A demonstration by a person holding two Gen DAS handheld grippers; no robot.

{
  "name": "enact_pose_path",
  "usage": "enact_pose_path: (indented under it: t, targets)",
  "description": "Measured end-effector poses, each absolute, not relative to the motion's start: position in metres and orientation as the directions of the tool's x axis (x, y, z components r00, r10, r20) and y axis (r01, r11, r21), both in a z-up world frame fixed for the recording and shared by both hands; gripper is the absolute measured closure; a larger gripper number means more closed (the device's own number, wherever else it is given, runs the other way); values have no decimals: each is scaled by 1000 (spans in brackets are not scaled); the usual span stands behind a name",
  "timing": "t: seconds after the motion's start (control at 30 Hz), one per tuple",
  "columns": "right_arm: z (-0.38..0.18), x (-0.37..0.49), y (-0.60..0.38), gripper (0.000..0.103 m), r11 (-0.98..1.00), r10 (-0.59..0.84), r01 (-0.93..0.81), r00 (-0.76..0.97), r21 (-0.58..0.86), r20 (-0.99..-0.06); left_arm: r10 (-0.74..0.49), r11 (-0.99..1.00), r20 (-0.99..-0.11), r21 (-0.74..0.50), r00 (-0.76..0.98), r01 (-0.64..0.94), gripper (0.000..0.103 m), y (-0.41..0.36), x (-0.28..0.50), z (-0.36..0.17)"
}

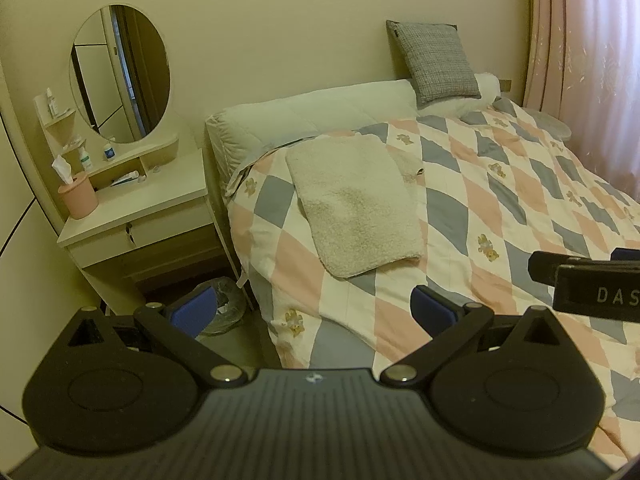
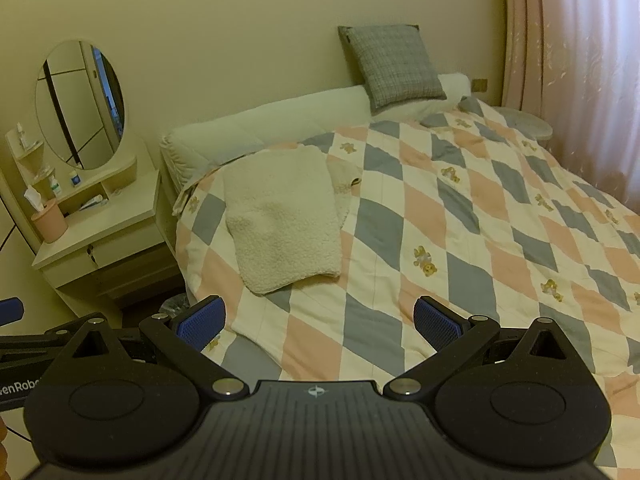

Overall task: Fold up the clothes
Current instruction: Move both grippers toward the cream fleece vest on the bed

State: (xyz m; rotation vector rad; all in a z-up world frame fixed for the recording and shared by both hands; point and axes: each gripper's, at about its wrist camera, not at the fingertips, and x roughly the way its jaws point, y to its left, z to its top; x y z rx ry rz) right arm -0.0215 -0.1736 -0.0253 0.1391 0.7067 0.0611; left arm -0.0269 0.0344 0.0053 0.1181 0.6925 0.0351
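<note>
A cream fleece garment point(image 1: 356, 204) point(image 2: 282, 220) lies folded into a neat rectangle on the checked quilt point(image 1: 500, 200) point(image 2: 460, 216), near the bed's left edge and pillow end. A second layer of it pokes out along its right side. My left gripper point(image 1: 316, 312) hangs open above the bed's near left corner, short of the garment, with nothing between its blue pads point(image 1: 434, 312). My right gripper point(image 2: 320, 322) is likewise open and empty above the quilt, a little in front of the garment. The right gripper's body point(image 1: 592, 284) shows at the right edge of the left wrist view.
A white dressing table point(image 1: 140, 204) point(image 2: 100, 224) with an oval mirror, a pink tissue cup point(image 1: 78, 196) and small bottles stands left of the bed. A bin with a plastic liner point(image 1: 224, 304) sits on the floor beside it. A grey cushion point(image 1: 436, 60) leans on the headboard. Pink curtains point(image 2: 580, 60) hang at right.
</note>
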Motion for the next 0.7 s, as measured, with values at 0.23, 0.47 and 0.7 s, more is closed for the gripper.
enact_pose_path:
  t: [0.23, 0.47, 0.7]
  targets:
    - [-25, -29, -171, 0, 989, 94, 4, 763, 150, -640, 62, 994, -639, 111, 767, 12, 1, 38, -30, 4]
    - [-26, -37, -171, 0, 987, 85, 22, 762, 157, -642, 50, 993, -648, 111, 760, 29, 1, 40, -34, 0]
    - [-36, -43, -172, 0, 986, 96, 19, 751, 166, -653, 15, 995, -697, 78, 717, 55, 1, 45, -33, -15]
